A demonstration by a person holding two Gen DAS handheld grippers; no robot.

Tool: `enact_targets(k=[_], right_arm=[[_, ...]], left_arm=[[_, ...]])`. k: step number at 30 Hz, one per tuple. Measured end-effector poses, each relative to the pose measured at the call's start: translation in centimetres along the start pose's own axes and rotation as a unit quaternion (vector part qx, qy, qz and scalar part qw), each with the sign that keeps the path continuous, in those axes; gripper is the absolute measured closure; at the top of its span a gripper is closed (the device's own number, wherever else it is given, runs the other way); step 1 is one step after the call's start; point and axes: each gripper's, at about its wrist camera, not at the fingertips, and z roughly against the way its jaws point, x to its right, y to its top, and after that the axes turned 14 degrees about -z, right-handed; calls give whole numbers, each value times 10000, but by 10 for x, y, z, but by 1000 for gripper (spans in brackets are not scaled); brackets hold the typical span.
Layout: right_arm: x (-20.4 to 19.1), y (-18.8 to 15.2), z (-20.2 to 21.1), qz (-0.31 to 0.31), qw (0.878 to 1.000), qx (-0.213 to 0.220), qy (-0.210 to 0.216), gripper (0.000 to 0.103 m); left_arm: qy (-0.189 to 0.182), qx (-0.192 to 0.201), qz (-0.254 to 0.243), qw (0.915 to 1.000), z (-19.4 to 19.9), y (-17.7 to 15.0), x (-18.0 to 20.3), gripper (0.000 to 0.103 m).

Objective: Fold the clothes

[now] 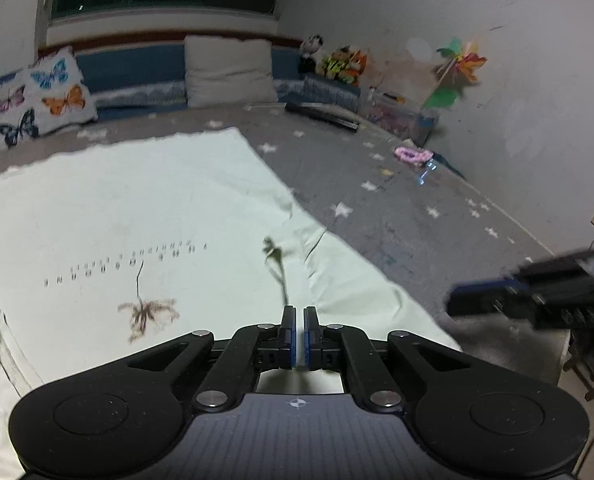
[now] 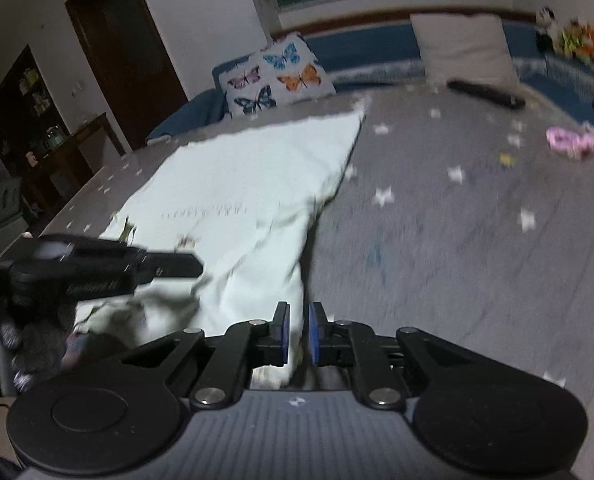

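Note:
A pale mint T-shirt (image 1: 145, 208) with a line of small dark letters and a brown leaf print lies spread on the grey star-patterned bed (image 1: 377, 208). My left gripper (image 1: 299, 314) is low at the shirt's near edge, jaws almost together, and a thin dark trim of the shirt runs into its fingertips. My right gripper (image 2: 298, 312) is shut on a raised fold of the same shirt (image 2: 249, 184) at its right side, with pale cloth showing between the pads. Each gripper shows in the other's view: the right gripper (image 1: 537, 292) and the left gripper (image 2: 97, 268).
A butterfly pillow (image 1: 37, 100) and a white pillow (image 1: 229, 72) lean at the bed's head. A long black object (image 1: 321, 114), a pink item (image 1: 413, 155), plush toys (image 1: 341, 64) and a pinwheel (image 1: 457, 64) sit along the far right wall. A dark door (image 2: 125, 48) stands left.

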Motion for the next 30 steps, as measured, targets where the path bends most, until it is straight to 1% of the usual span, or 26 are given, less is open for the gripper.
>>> enact_targets(k=[2, 5, 7, 9, 12, 16, 19, 22, 25, 28, 30], right_arm=[[-3, 13, -7, 167, 9998, 59, -19, 92], [-9, 27, -23, 401, 9992, 7, -14, 92], [-17, 36, -39, 632, 9979, -101, 6, 92], [-26, 43, -60, 922, 9954, -246, 2, 92], [-38, 49, -91, 1375, 9893, -465, -121, 92], [-51, 58, -123, 1697, 9829, -680, -225, 93], [-54, 69, -137, 1650, 9829, -801, -177, 94], [-52, 78, -145, 1452, 9855, -872, -124, 94], [-52, 81, -144, 1312, 9877, -840, -90, 94], [-50, 77, -127, 1281, 9894, -690, -35, 91], [-47, 71, -112, 1281, 9898, -615, -14, 90]], left_arm=[[-118, 85, -106, 9998, 3, 3, 6, 99], [-404, 69, -356, 9985, -2, 5, 19, 98], [-557, 30, -490, 9972, -7, 6, 26, 98], [-629, -47, -539, 9965, -12, 3, 30, 98], [-738, -163, -613, 9952, -20, 0, 35, 98], [-884, -317, -711, 9930, -31, -5, 41, 98], [-951, -360, -740, 9921, -35, -7, 44, 98], [-980, -336, -729, 9919, -34, -9, 44, 98], [-992, -319, -682, 9922, -32, -10, 43, 97], [-918, -242, -597, 9937, -24, -11, 38, 94], [-827, -149, -546, 9950, -18, -10, 33, 88]])
